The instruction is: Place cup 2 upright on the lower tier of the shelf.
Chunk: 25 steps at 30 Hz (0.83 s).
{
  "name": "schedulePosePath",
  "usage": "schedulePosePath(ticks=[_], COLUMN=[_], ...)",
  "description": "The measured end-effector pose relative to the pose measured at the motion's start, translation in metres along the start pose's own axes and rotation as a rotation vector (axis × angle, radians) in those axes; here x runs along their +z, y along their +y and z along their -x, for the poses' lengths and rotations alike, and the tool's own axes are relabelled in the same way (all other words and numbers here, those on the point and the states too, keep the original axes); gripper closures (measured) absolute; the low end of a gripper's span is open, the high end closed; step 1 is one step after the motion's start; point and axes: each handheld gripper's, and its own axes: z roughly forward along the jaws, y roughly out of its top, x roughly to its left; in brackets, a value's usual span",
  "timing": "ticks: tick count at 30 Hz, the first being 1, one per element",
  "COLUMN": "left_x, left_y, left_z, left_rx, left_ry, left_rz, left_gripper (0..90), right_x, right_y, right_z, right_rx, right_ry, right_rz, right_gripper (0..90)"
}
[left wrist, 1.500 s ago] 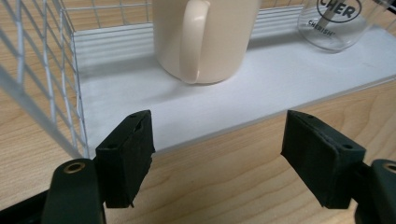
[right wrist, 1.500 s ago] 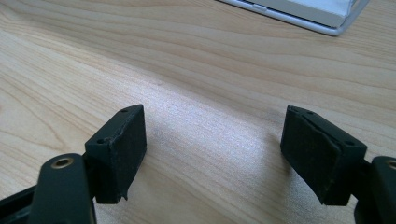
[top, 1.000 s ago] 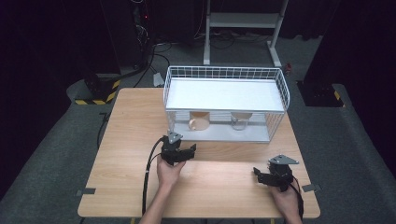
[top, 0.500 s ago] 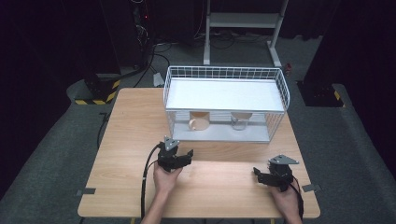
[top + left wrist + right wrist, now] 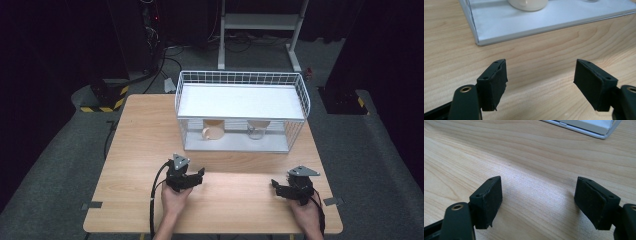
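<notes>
A white wire rack (image 5: 242, 78) stands at the back middle of the wooden table (image 5: 135, 140). Under its upper shelf, on the white base, sit a beige cup (image 5: 213, 131) and a clear glass (image 5: 256, 130). My left gripper (image 5: 197, 176) is held low over the table in front of the rack, open and empty. In the left gripper view its jaws (image 5: 540, 72) stand wide apart over bare wood, with the rack's base (image 5: 524, 23) and the cup (image 5: 527, 3) ahead. My right gripper (image 5: 276, 186) is at the near right, open (image 5: 539, 192) over bare wood, with a corner of the rack's base (image 5: 594, 127) beyond.
Behind the table stand a white metal frame (image 5: 260, 22) and cables (image 5: 165, 55) on the dark floor. A yellow-and-black striped block (image 5: 102, 97) lies off the table's left rear corner. Grey tape tabs (image 5: 91, 205) mark the near corners.
My left gripper has drawn back from the rack toward the near edge of the table. The right gripper has stayed in place.
</notes>
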Motion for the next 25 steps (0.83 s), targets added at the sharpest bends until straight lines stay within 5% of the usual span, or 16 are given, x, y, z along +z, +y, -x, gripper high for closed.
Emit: schedulePosePath(ticks=[17, 19, 25], left_x=[0.008, 0.009, 0.010], left_y=[-0.029, -0.028, -0.028], left_z=[0.001, 0.005, 0.005], left_rx=[0.039, 0.066, 0.057], left_ry=[0.079, 0.107, 0.109], left_rz=[-0.067, -0.078, -0.085], left_gripper=[26.2, 25.0, 20.8], right_x=[0.000, 0.000, 0.000], right_y=[0.000, 0.000, 0.000], right_z=[0.000, 0.000, 0.000], right_rx=[0.003, 0.003, 0.003], right_ry=[0.000, 0.000, -0.001], right_rz=[-0.001, -0.001, -0.001], right_gripper=[22.5, 22.5, 22.5])
